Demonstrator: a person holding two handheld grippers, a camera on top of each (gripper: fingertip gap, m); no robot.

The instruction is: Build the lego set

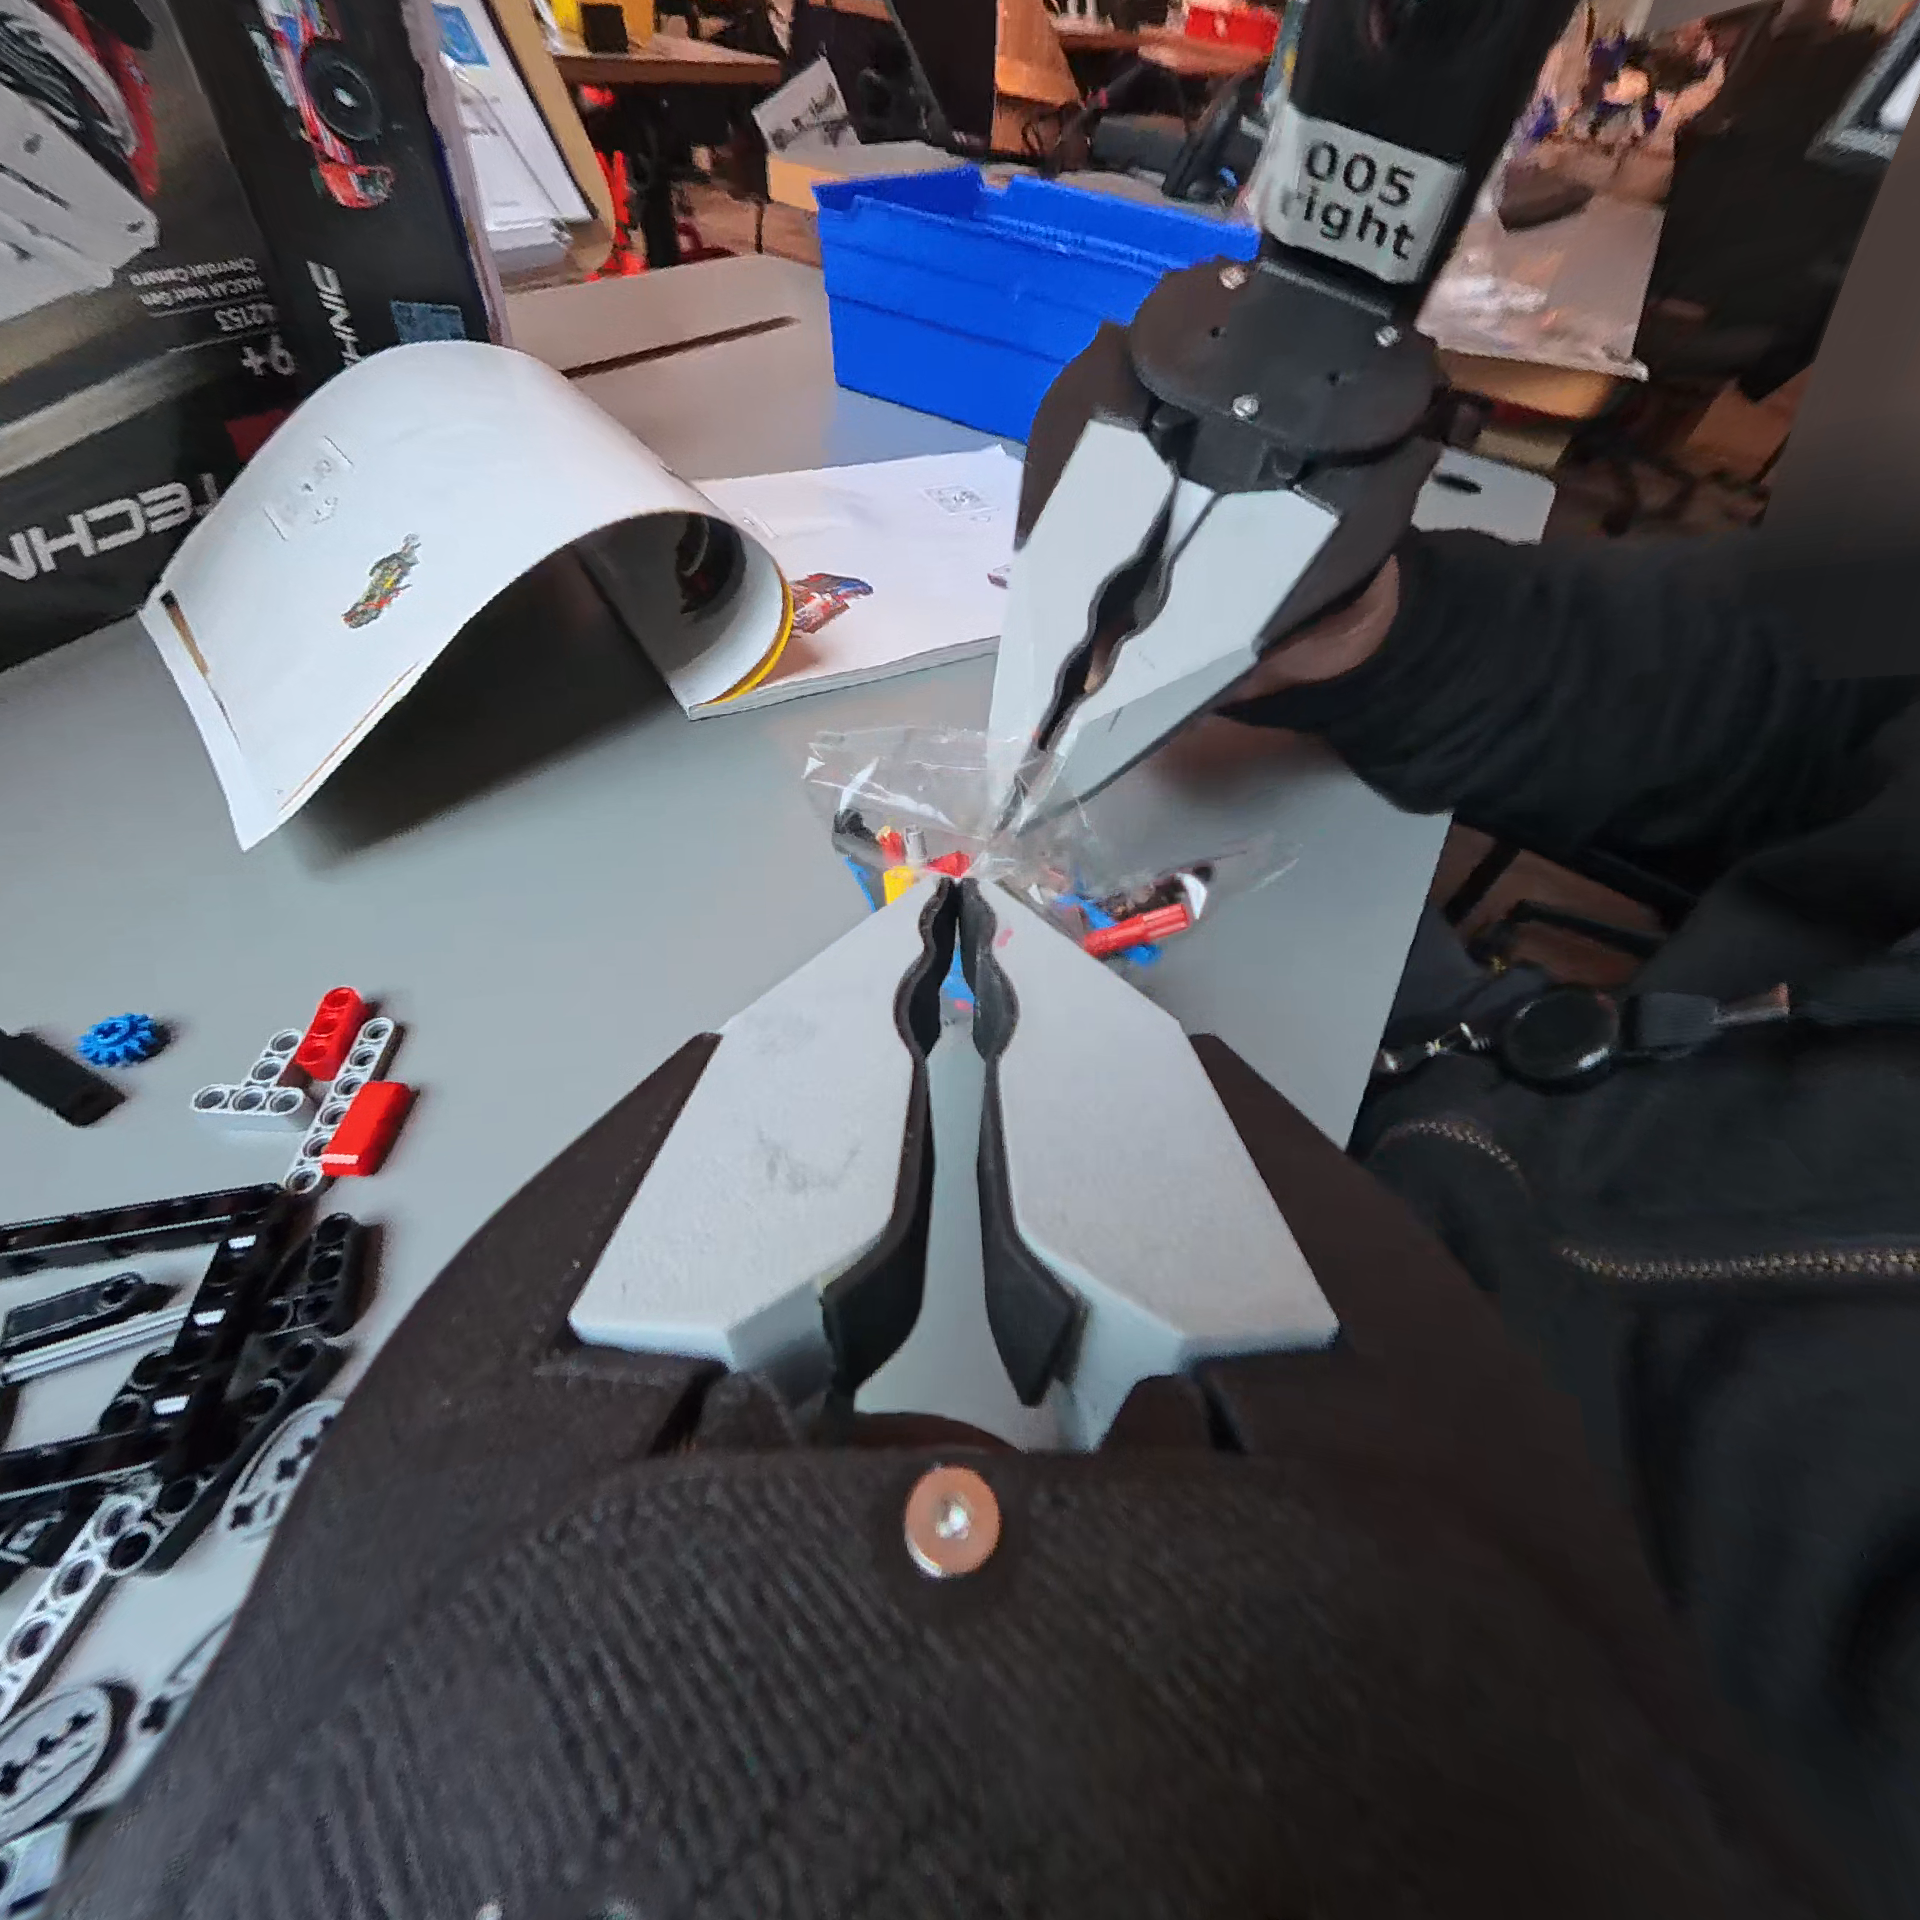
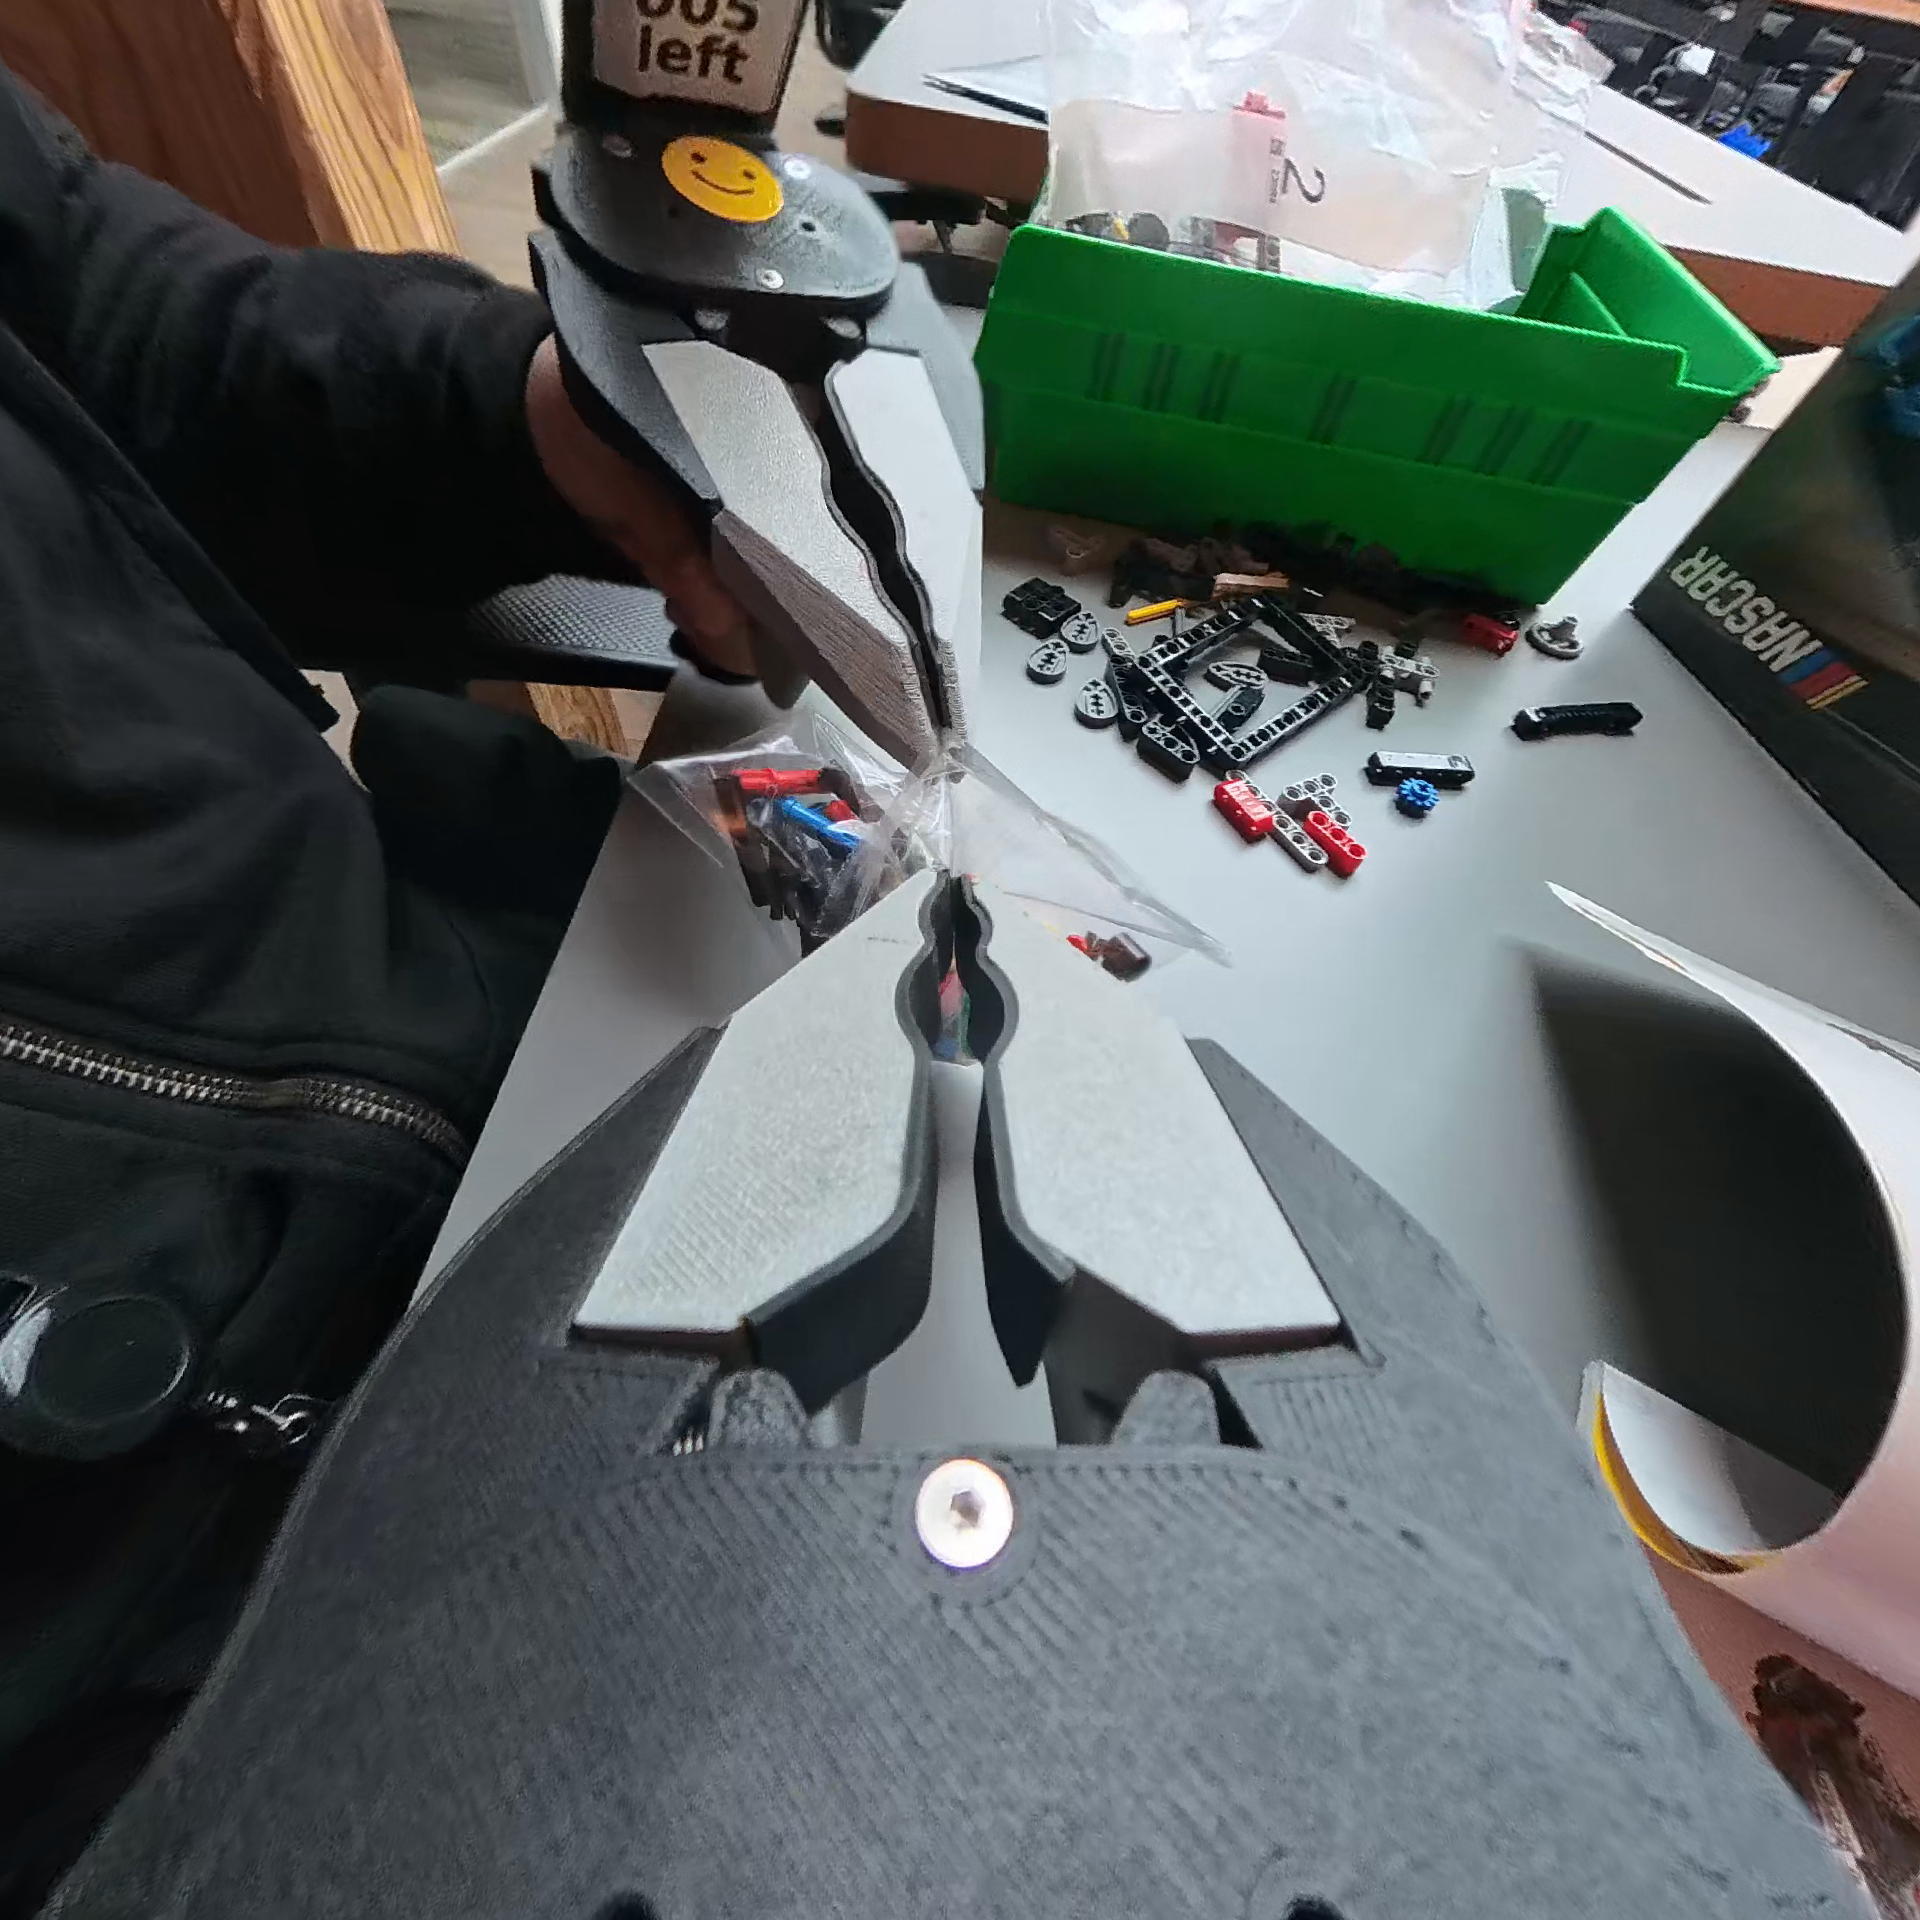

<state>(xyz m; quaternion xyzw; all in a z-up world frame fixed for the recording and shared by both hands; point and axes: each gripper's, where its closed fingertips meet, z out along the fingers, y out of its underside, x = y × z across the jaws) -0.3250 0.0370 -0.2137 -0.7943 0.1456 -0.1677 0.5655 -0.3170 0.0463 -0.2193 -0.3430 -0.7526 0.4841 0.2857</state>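
A small clear plastic bag [image 1: 914,790] of red, blue and dark lego pins hangs just above the grey table near its edge; it also shows in the right wrist view [image 2: 821,821]. My left gripper [image 1: 954,883] is shut on the bag's film. My right gripper [image 2: 956,883] is shut on the same bag from the opposite side. Each shows in the other's view: the right gripper [image 1: 1023,810], the left gripper [image 2: 951,743]. The film is stretched taut between them. A partly built black frame [image 2: 1236,686] and loose red and grey beams [image 2: 1294,821] lie on the table.
A green bin [image 2: 1330,426] holding bags of parts stands behind the loose pieces. A blue bin [image 1: 997,301] stands at the back. The curled instruction booklet [image 1: 447,561] and the black set box [image 1: 135,312] are near. The person's dark jacket [image 2: 208,831] is at the table edge. The grippers are tip to tip, or close to it.
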